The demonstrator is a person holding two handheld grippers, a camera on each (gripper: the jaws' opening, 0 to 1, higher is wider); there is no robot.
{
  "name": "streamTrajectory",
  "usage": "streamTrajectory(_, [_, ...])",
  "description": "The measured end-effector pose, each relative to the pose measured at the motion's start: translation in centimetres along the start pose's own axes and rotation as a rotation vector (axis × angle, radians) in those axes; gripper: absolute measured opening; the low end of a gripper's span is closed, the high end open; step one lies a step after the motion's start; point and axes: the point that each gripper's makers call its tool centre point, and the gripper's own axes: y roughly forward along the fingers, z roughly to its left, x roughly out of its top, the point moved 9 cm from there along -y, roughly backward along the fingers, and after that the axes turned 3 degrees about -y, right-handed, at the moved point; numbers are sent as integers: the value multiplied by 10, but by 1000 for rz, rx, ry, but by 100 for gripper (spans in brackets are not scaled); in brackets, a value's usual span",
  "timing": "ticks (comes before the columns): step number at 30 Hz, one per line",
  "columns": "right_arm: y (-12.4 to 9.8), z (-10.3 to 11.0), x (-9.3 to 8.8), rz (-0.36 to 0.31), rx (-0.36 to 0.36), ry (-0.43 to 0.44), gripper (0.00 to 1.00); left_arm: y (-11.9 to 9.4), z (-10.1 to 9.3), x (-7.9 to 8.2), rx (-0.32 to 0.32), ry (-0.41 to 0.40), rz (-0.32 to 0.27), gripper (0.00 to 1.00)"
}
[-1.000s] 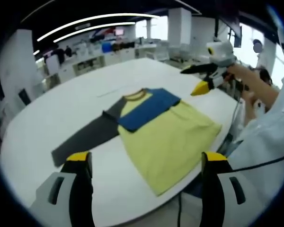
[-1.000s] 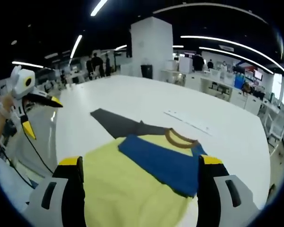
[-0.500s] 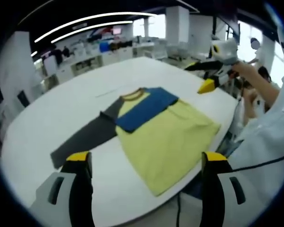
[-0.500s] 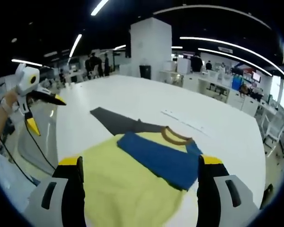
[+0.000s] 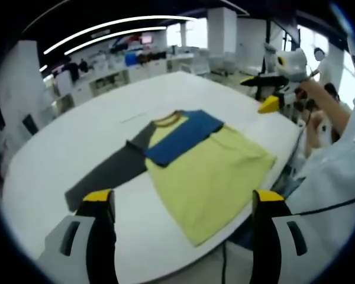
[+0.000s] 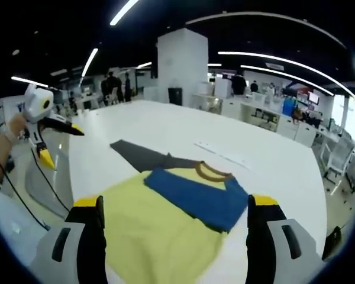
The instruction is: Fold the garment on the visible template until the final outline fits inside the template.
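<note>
The yellow long-sleeved shirt with a brown collar point(image 5: 210, 171) is lying flat near the front edge of the white bench point(image 5: 77, 142), its blue sleeve point(image 5: 180, 139) already folded across the chest. Its grey sleeve point(image 5: 109, 174) is stretching out toward the bench's left edge, lying ahead of the left hand-held gripper point(image 5: 183, 204), the nearer one. The right hand-held gripper point(image 6: 174, 210) is hovering over the hem. Both have jaws standing apart, empty. No container is present.

Open-plan lab, strip ceiling lights point(image 6: 266, 58), workbenches point(image 5: 124, 74), white pillar point(image 6: 180, 65)
</note>
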Motion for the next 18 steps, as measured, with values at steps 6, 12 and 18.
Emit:
streamTrajectory(6, [-13, 2, -6, 19, -12, 1, 100, -3, 3, 2, 11, 6, 1, 92])
streamTrajectory(12, [-21, 2, -12, 25, -32, 15, 100, -5, 5, 2, 16, 7, 5, 92])
streamTrajectory(18, [-28, 2, -15, 33, -49, 14, 100, -2, 6, 4, 8, 16, 11, 92])
